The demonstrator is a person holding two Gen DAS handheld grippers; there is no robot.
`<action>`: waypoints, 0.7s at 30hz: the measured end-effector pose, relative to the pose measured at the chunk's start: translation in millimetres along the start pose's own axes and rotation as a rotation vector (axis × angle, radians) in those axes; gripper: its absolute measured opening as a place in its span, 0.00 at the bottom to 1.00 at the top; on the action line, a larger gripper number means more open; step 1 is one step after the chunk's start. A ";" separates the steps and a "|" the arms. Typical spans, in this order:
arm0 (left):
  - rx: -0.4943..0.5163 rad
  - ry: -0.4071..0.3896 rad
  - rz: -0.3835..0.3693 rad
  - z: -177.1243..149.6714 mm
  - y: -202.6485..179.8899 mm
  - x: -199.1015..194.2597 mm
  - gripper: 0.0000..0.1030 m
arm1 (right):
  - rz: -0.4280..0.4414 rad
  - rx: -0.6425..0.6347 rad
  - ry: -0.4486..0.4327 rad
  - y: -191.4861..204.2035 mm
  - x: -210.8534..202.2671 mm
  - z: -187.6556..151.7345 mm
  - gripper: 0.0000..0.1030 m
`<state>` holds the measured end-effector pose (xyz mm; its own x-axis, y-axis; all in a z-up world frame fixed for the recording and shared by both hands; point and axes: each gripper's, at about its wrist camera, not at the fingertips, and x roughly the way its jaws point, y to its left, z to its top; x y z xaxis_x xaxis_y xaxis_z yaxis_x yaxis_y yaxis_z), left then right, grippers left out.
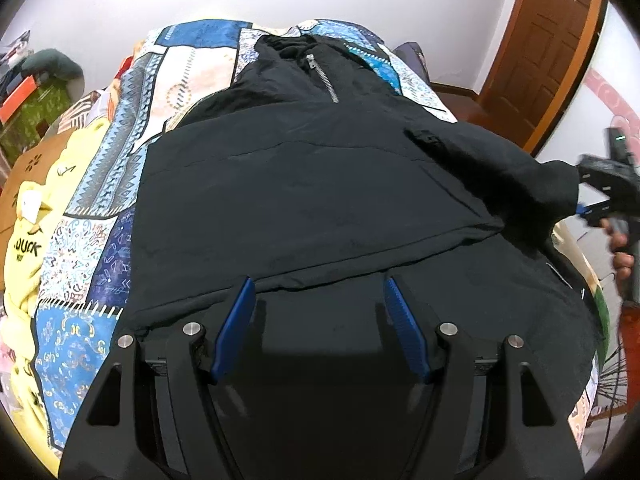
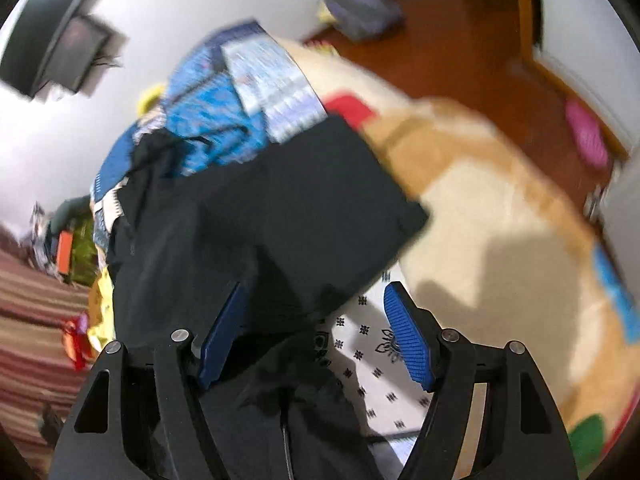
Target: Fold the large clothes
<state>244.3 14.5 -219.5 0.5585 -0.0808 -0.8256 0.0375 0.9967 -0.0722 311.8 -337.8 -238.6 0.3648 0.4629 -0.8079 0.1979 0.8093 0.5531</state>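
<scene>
**A:** Going left to right: the yellow hoodie [image 1: 28, 240] is bunched at the left edge of the bed, then the patchwork quilt [image 1: 172, 76], then the black zip jacket [image 1: 320, 184] spread across the middle with its zipper [image 1: 322, 76] at the far end. The left gripper [image 1: 319, 292] hangs over the near hem, jaws wide apart, nothing in them. The hem fold runs right across the gap between the blue pads [image 1: 236, 320], but I can't tell if they're touching cloth.

**B:** And the right side?

**A:** The right gripper [image 2: 316, 300] is off the right edge by the sleeve [image 1: 532, 188]. From its own camera the jaws are spread wide too, empty. The sleeve's dark cloth overlaps the left pad [image 2: 224, 340], while the other pad sits over bare printed sheet [image 2: 372, 364]. That view is badly blurred though.

**B:** So what goes wrong from here?

**A:** My guess: the sleeve isn't centred in the right jaws, so closing now might pinch just an edge and it'd slip out mid-fold. On the left, the hem looks doubled, so a shallow bite could catch only the top layer and drag the fold crooked. The slick-looking fabric won't help.
</scene>
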 end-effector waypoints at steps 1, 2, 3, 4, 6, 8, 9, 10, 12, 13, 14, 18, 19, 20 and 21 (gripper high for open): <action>0.001 -0.002 -0.002 0.9 -0.8 -0.1 0.64 | 0.012 0.023 0.022 -4.2 11.1 1.6 0.66; -0.001 -0.003 -0.005 1.0 -0.7 -1.0 0.64 | 0.011 0.038 0.032 -6.6 20.1 2.5 0.65; -0.007 -0.004 -0.009 1.0 0.1 -1.6 0.64 | 0.004 0.042 0.034 -7.0 24.6 2.6 0.64; -0.011 -0.004 -0.013 0.9 1.0 -1.8 0.64 | 0.003 0.041 0.027 -6.3 27.6 2.7 0.63; -0.026 -0.004 -0.021 1.1 3.1 -1.4 0.64 | 0.007 0.041 -0.002 -4.3 32.1 6.4 0.63; -0.036 -0.002 -0.020 0.8 5.2 -0.1 0.64 | -0.009 0.031 -0.016 0.0 34.9 10.2 0.58; -0.041 -0.002 -0.018 0.5 6.3 0.6 0.64 | -0.039 0.009 -0.017 3.7 36.1 11.6 0.53; -0.043 -0.002 -0.018 0.1 6.8 0.9 0.64 | -0.079 -0.012 -0.020 7.8 36.6 11.5 0.35; -0.050 -0.002 -0.019 -1.3 8.8 1.0 0.64 | -0.119 -0.034 -0.018 13.9 34.9 11.5 0.10; -0.052 -0.003 -0.020 -1.9 9.8 0.5 0.64 | -0.112 -0.035 -0.011 16.6 32.5 11.4 0.08; -0.054 -0.007 -0.022 -3.0 11.1 -1.1 0.64 | -0.108 -0.043 -0.017 19.4 28.5 11.7 0.06; -0.049 -0.026 -0.018 -6.9 16.3 -10.0 0.64 | -0.086 -0.149 -0.101 53.0 -7.1 3.8 0.05; -0.048 -0.031 -0.016 -7.3 17.9 -13.0 0.64 | -0.071 -0.173 -0.116 64.0 -17.4 1.2 0.04; -0.047 -0.039 -0.012 -7.8 20.0 -16.9 0.64 | -0.058 -0.195 -0.131 75.4 -26.4 -1.0 0.04; -0.048 -0.049 -0.010 -8.1 22.2 -21.1 0.64 | -0.051 -0.215 -0.141 85.6 -32.0 -2.3 0.04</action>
<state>226.7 38.2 -208.2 0.5985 -0.0894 -0.7961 0.0042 0.9941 -0.1084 314.9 -282.6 -165.9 0.4859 0.3769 -0.7886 0.0267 0.8954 0.4444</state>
